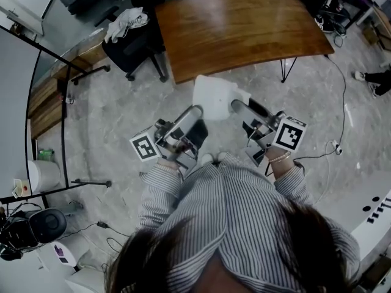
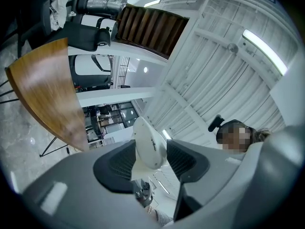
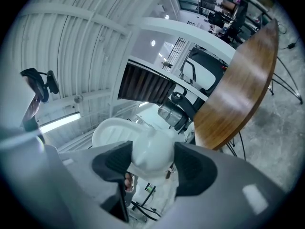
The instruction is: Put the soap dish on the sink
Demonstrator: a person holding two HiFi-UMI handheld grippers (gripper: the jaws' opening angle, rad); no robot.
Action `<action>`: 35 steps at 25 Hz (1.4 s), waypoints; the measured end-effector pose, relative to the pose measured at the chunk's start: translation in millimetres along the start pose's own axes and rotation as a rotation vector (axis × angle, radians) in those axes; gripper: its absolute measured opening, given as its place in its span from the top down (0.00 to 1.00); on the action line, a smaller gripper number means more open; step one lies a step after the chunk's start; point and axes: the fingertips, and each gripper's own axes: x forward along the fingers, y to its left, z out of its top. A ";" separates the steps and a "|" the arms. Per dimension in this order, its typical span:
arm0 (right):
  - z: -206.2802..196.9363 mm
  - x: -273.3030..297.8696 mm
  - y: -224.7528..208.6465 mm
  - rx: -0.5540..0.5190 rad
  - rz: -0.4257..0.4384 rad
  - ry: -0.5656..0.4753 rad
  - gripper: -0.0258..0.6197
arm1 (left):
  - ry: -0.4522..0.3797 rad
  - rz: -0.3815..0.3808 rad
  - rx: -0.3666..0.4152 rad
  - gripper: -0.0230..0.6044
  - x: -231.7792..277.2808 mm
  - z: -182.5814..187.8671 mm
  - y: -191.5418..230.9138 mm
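We find the left gripper (image 2: 150, 157) clenched on the soap dish (image 1: 214, 96). Its two dark pads press on a white oval piece that stands edge-on between them and juts past the fingertips. The right gripper (image 3: 151, 162) is likewise clamped on a rounded white part of the same item, with a wider white rim showing just beyond its left pad. In the head view the dish hangs in the air between the two tips, directly ahead of both and touching each, so neither hand is nearer. Its broad side appears to run across from one gripper to the other, though we cannot fix its long axis with certainty. Below and beyond the dish lies the marbled floor (image 1: 122, 108). Farther ahead stands the wooden table (image 1: 244, 26), well apart from the dish, and to the left of it a black office chair (image 1: 131, 47) with a cloth (image 1: 125, 20) on it. No view shows a sink, so we cannot judge which way the carry must go.
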 end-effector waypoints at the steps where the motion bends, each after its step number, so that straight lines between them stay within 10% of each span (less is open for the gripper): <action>1: 2.5 -0.9 -1.8 -0.001 0.000 -0.001 0.53 | 0.000 0.001 -0.001 0.66 1.9 -0.8 2.0; 23: 57.3 -5.2 -51.7 -0.018 0.010 0.011 0.53 | -0.003 0.054 0.006 0.66 42.8 -3.0 52.0; 35: 101.0 73.7 -104.8 -0.016 -0.049 -0.044 0.53 | 0.035 0.032 -0.033 0.66 60.2 83.8 117.4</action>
